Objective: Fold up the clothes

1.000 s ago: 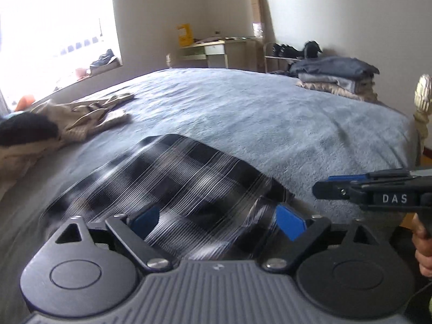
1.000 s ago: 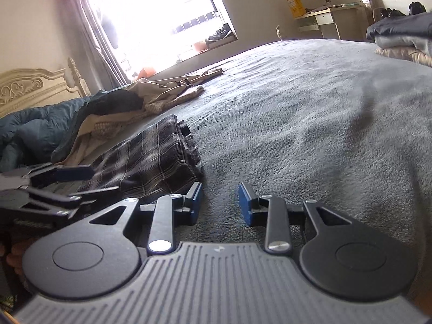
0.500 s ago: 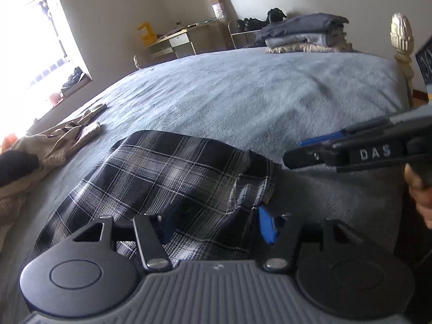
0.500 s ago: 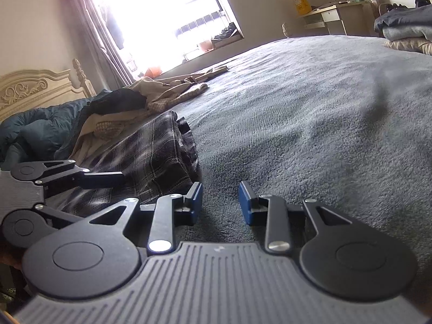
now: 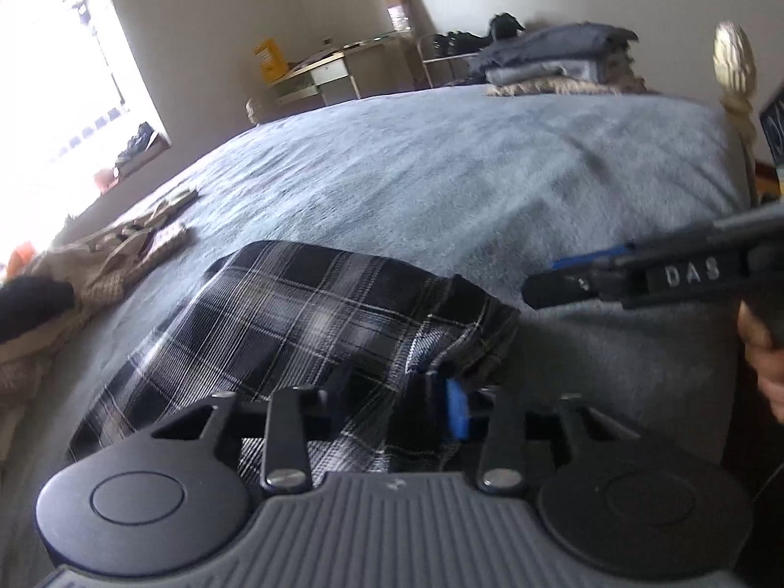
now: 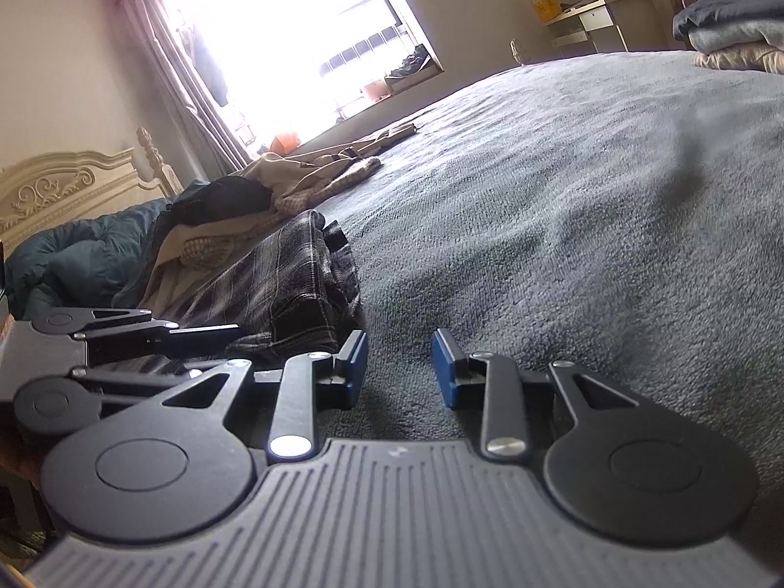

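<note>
On the grey bed (image 5: 441, 171), the plaid garment (image 5: 304, 323) lies at the near edge, soft and limp, best pinched at its hem where the left gripper (image 5: 392, 406) fingers have just been closing over bunched cloth, while the right gripper (image 6: 399, 367) fingers, just beside it, stand parted and empty.

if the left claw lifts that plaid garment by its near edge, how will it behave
Probably floppy: the plaid garment already bunches between the left claw, whose jaws have just been closing. Likely light, thin cloth. Its folded layers may slide apart on the blanket.

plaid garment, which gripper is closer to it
Left. The left gripper has its jaws around the plaid garment edge; the right gripper sits beside it over bare blanket, jaws empty.
</note>
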The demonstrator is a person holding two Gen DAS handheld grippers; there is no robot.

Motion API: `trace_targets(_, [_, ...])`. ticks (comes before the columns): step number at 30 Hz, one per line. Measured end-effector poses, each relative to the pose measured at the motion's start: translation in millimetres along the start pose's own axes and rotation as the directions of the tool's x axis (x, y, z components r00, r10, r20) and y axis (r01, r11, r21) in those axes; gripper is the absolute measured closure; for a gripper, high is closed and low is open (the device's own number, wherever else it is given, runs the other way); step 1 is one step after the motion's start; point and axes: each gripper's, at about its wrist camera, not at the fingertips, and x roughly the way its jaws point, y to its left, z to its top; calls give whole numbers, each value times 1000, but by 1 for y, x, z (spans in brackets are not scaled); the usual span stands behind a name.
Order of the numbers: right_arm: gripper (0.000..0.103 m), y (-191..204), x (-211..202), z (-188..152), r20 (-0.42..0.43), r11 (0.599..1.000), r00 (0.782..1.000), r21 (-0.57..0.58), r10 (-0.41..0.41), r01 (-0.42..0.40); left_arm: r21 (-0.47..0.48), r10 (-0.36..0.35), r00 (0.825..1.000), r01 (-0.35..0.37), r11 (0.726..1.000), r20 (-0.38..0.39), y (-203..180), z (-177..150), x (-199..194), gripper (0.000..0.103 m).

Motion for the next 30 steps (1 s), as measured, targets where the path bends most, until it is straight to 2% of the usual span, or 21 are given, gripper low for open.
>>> trace_targets(10, [75, -5, 0, 0, 7, 999, 1000, 35, 25, -25, 77, 50, 999, -51, 996, 21, -13, 6, 9, 56])
trace_targets(21, [75, -10, -2, -1, 18, 997, 999, 68, 45, -46, 73, 58, 998, -61, 995, 39, -20, 17, 25, 44])
trace_targets(25, [75, -12, -2, -1, 21, 995, 998, 80, 52, -53, 80, 41, 999, -44, 996, 33, -19, 17, 12, 44])
trace_targets(30, [75, -12, -2, -1, 24, 995, 998, 81, 52, -53, 90, 70, 997, -68, 994, -22, -12, -1, -6, 44])
